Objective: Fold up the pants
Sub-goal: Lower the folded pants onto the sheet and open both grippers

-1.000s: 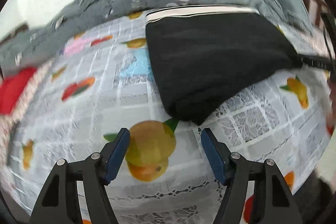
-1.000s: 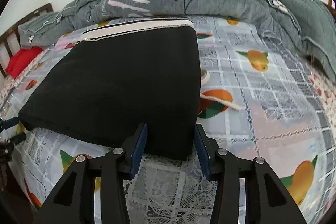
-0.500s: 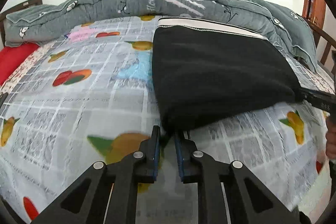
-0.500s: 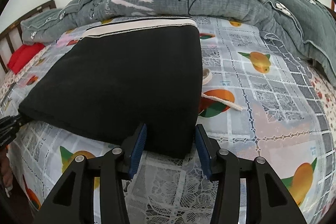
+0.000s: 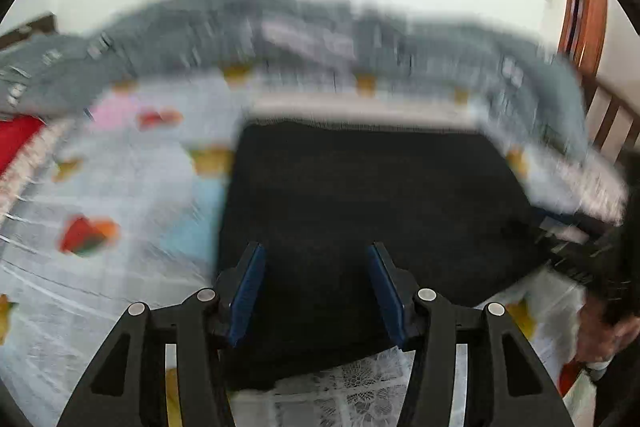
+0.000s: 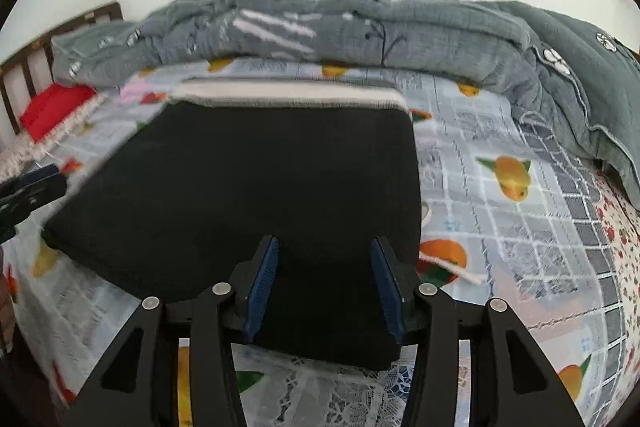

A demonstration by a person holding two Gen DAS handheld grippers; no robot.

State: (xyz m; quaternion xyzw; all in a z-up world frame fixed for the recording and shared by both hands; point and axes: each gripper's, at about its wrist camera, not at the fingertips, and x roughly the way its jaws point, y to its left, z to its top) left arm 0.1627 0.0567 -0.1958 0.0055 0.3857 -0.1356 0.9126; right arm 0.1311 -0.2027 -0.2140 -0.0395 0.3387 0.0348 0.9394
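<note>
The black pants [image 6: 256, 187] lie folded into a thick block on the fruit-print bedsheet [image 6: 520, 227], white waistband [image 6: 288, 95] at the far end. My left gripper [image 5: 314, 279] is open, with its blue pads over the near left part of the pants [image 5: 360, 195]; this view is blurred. My right gripper [image 6: 324, 275] is open over the near right corner of the pants. A white drawstring [image 6: 456, 267] sticks out on the right. Each gripper shows at the edge of the other's view.
A grey quilt [image 6: 360, 31] is heaped along the back of the bed. A red cloth [image 6: 52, 107] lies at the far left by the wooden bed rail [image 6: 24, 71]. Another rail [image 5: 612, 115] stands at the right.
My left gripper was shut at the near left corner of the pants half a second ago; now it is open and has moved forward over them. My right gripper has advanced over the near right corner.
</note>
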